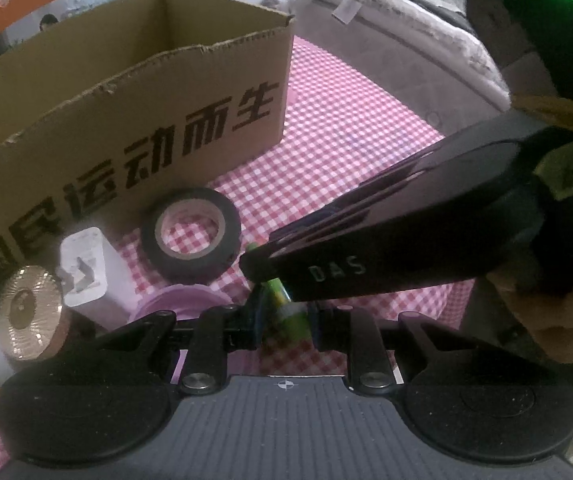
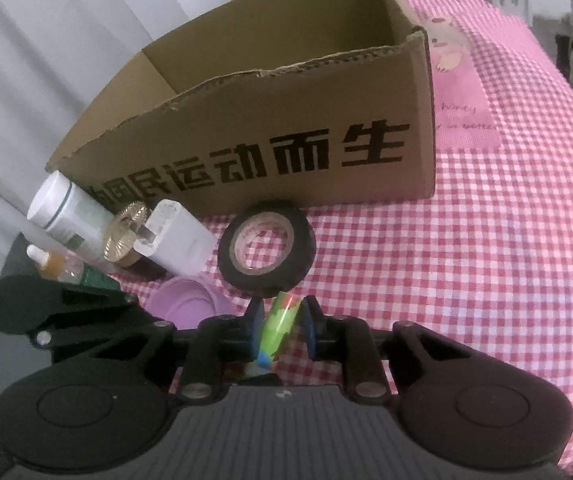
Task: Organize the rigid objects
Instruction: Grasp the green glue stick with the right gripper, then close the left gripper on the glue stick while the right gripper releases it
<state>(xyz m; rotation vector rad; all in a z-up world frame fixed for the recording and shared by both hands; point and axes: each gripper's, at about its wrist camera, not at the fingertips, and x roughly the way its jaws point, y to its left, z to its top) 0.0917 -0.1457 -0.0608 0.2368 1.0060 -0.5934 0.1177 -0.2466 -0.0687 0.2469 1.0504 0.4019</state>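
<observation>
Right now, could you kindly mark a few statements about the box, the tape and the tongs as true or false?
1. The cardboard box is open at the top. True.
2. The black tape roll sits inside the box. False: it rests on the checked cloth in front of it.
3. The right tongs are shut on a green tube. True.
4. The white charger is right of the tape roll. False: it is left.
5. The left tongs stand wide open. False: shut on the tube.

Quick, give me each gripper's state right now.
Left gripper: shut on the green tube.
Right gripper: shut on the same green tube.
</observation>
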